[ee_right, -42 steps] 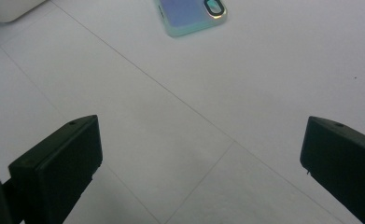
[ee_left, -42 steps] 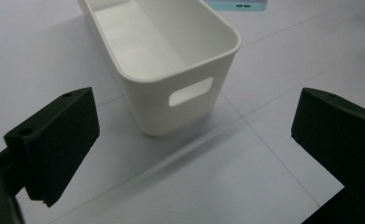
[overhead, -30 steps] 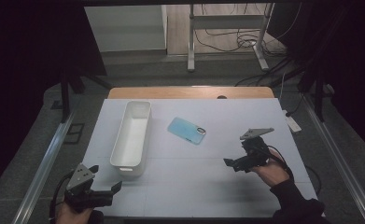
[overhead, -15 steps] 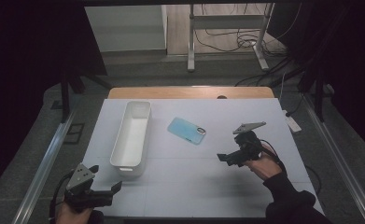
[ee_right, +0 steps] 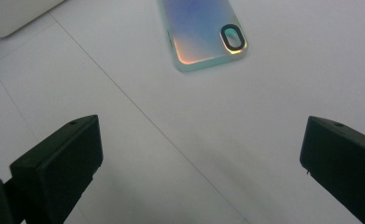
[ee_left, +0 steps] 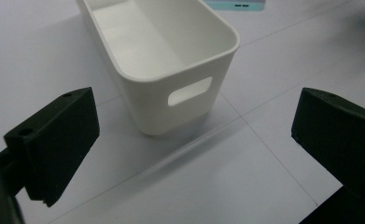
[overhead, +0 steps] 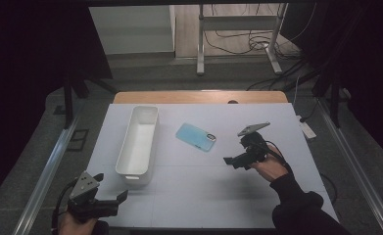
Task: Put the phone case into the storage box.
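A light blue phone (overhead: pixel 196 136) lies flat, camera side up, near the middle of the white table (overhead: pixel 194 196). The right gripper view has the phone (ee_right: pixel 202 32) just ahead of the wide-apart black jaws. My right gripper (overhead: pixel 229 161) hovers open a short way right of the phone, pointing toward it. A long white bin (overhead: pixel 139 141) stands left of the phone, and it looks empty. At the near left corner my left gripper (overhead: pixel 121 197) rests open, with the bin's near end (ee_left: pixel 171 88) and its handle slot straight ahead.
A wooden table edge (overhead: pixel 199 96) runs along the far side. Metal rails (overhead: pixel 47 171) flank the table left and right. A white power strip (overhead: pixel 306 128) lies off the right edge. Cables and a stand's legs (overhead: pixel 238 44) are on the floor beyond.
My right gripper has moved left and a little farther up the table, closing in on the phone. The left gripper, bin and phone have stayed put.
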{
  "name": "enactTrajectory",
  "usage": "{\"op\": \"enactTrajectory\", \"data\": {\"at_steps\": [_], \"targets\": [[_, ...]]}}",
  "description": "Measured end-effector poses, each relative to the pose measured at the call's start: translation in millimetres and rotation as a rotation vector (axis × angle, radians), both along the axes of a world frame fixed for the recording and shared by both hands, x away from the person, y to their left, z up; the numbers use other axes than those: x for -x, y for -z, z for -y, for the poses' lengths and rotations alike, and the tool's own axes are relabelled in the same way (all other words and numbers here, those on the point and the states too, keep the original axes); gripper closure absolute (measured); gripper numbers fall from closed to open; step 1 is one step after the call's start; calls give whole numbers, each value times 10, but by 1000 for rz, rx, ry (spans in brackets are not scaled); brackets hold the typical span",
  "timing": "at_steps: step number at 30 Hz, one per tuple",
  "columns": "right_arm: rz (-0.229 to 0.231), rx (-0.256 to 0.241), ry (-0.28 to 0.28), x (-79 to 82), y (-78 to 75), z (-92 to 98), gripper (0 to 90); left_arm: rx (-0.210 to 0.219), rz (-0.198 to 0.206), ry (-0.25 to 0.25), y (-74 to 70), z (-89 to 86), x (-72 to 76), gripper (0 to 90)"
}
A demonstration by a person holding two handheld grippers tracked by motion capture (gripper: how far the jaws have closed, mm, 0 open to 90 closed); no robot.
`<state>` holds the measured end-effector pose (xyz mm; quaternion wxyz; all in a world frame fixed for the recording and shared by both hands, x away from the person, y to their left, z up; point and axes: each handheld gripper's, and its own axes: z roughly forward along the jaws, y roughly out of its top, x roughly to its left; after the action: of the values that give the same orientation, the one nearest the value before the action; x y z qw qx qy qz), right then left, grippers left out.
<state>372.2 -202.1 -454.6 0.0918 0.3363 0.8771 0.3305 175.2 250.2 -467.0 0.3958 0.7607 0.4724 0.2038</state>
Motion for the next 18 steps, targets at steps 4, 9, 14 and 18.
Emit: {"op": "enactTrajectory", "data": {"at_steps": [4, 9, 14, 18], "targets": [[-5, -5, 5, -47, 15, -45, 0, 2, -2, -2, 0, -3, -2, 14], [-19, -1, 15, -120, 51, -107, 0, -1, -7, -1, 2, 2, -9, 14], [-29, 0, 1, -187, 65, -168, 0, -12, -14, 1, 4, 15, -17, 14], [-36, 4, -5, -227, 82, -213, 0, -13, -17, 2, 4, 15, -20, 14]]}}
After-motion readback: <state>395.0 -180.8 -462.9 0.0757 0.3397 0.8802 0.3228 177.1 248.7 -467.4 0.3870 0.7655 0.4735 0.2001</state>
